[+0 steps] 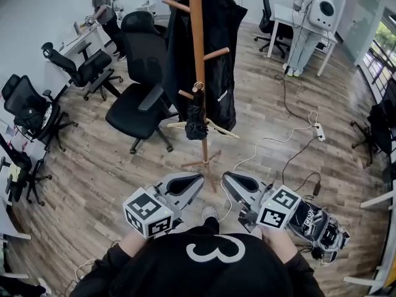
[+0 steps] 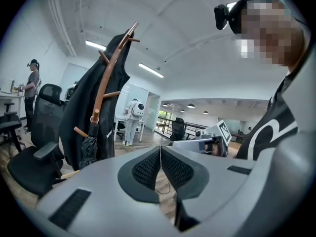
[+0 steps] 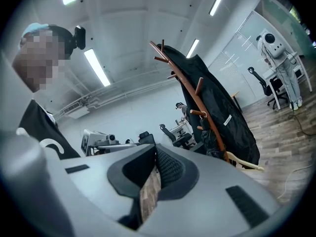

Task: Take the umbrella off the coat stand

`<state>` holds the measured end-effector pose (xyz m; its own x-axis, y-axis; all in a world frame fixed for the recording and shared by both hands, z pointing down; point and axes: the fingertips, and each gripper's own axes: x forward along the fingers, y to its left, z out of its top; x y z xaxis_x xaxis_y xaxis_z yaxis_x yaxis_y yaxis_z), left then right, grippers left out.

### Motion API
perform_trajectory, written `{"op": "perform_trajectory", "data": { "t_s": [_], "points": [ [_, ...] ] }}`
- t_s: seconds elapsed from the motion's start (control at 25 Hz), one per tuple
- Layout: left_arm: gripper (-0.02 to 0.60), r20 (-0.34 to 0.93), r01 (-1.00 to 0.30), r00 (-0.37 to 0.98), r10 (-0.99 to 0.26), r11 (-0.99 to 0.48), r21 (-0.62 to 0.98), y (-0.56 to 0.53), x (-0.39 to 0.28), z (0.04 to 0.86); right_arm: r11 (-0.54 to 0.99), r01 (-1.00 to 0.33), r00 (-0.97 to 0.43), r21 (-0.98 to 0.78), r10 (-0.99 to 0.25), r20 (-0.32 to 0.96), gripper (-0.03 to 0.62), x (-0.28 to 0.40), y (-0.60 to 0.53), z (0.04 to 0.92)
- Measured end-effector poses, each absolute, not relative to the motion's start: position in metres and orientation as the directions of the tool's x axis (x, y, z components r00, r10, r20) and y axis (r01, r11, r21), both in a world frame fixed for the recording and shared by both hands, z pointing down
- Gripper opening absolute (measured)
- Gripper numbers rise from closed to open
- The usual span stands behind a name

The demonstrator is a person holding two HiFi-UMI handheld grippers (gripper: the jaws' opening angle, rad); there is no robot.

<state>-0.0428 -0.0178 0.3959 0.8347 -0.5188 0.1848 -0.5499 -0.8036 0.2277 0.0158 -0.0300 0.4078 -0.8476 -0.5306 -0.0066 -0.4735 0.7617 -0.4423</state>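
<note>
- While the two hand-held grippers sit low at 6 o'clock in the head view, the left hand-held gripper (image 1: 193, 179) has its jaws pressed together on nothing. The right hand-held gripper (image 1: 230, 179) also has its tips together with nothing between them.
- One coat stand (image 1: 197, 36) rises at 12 o'clock from them: a wooden pole with short pegs. One black coat (image 1: 224, 42) hangs on its far side.
- One umbrella (image 1: 196, 121) hangs on the lower part of the stand, on the near side, well apart from both grippers.
- It is black and folded into a short crumpled bundle, with a tan knob handle and a loop at the top.
- Its long axis is upright, just beside the pole. The handle end is up and the bundle points down at the wooden floor (image 1: 111, 166), so in the head view it runs from 12 to 6 o'clock.
- Four black office chairs (image 1: 145, 91) are plain to see: three at 9 to 11 o'clock of the stand and one at 1 o'clock by a desk (image 1: 281, 12).
- Two other figures stand in the room: a person (image 1: 102, 8) at 11 o'clock and a white-suited figure (image 1: 309, 23) at 1 o'clock.
- One white power strip (image 1: 319, 130) lies on the floor at 3 o'clock of the stand's foot.
</note>
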Motion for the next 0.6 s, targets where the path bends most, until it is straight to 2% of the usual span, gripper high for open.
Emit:
{"op": "perform_trajectory", "data": {
  "t_s": [0.6],
  "points": [
    [0.018, 0.211, -0.554, 0.831, -0.515, -0.803, 0.221, -0.117, -0.027, 0.405, 0.738, -0.487, -0.837, -0.468, -0.547, 0.009, 0.026, 0.029, -0.124, 0.421]
  ]
}}
